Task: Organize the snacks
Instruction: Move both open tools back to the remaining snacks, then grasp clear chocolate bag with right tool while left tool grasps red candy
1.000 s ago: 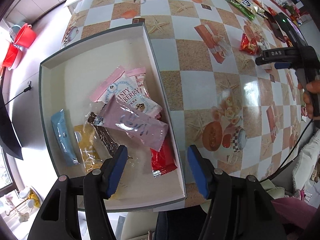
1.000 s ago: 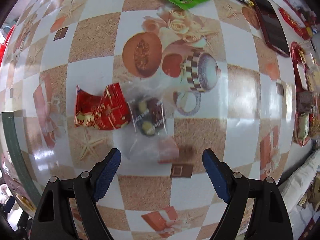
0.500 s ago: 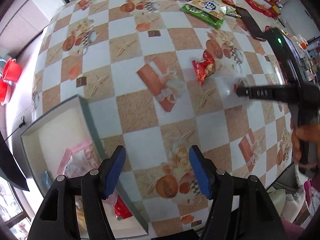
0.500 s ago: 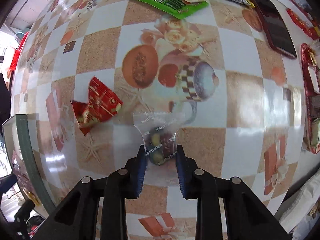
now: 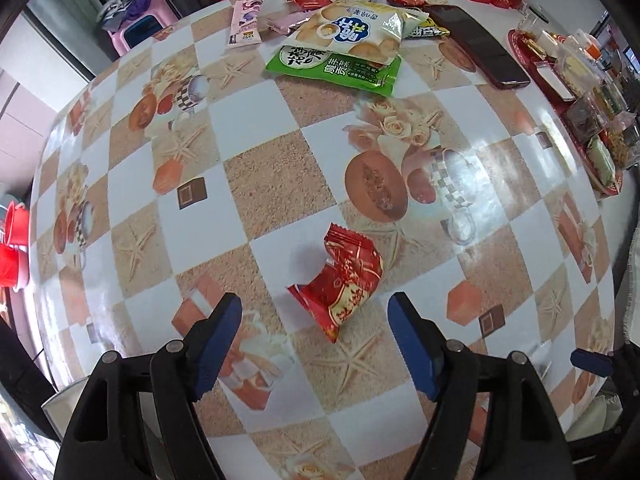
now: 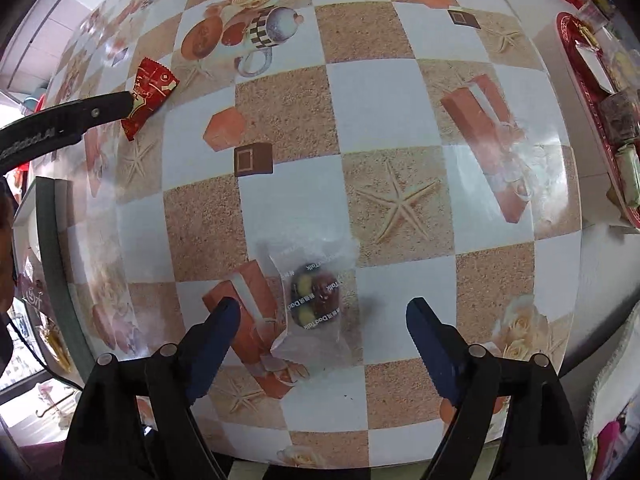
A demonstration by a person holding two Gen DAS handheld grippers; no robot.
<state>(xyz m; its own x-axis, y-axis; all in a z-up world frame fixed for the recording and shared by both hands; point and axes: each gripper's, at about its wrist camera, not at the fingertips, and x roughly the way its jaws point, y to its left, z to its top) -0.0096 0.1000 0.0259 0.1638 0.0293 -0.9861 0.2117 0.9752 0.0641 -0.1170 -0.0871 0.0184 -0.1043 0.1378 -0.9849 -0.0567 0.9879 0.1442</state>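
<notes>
Both grippers spread wide, empty: left gripper (image 5: pixel 314 346) over crinkled red foil packet (image 5: pixel 340 280); right gripper (image 6: pixel 322 350) over clear film pouch (image 6: pixel 314 300), unseen from left.

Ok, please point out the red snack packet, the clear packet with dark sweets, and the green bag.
red snack packet (image 5: pixel 344 280): left wrist view, middle of wrapper.
clear packet (image 6: pixel 314 300): right wrist view, on the dark sweets.
green bag (image 5: pixel 340 70): left wrist view, printed front.
</notes>
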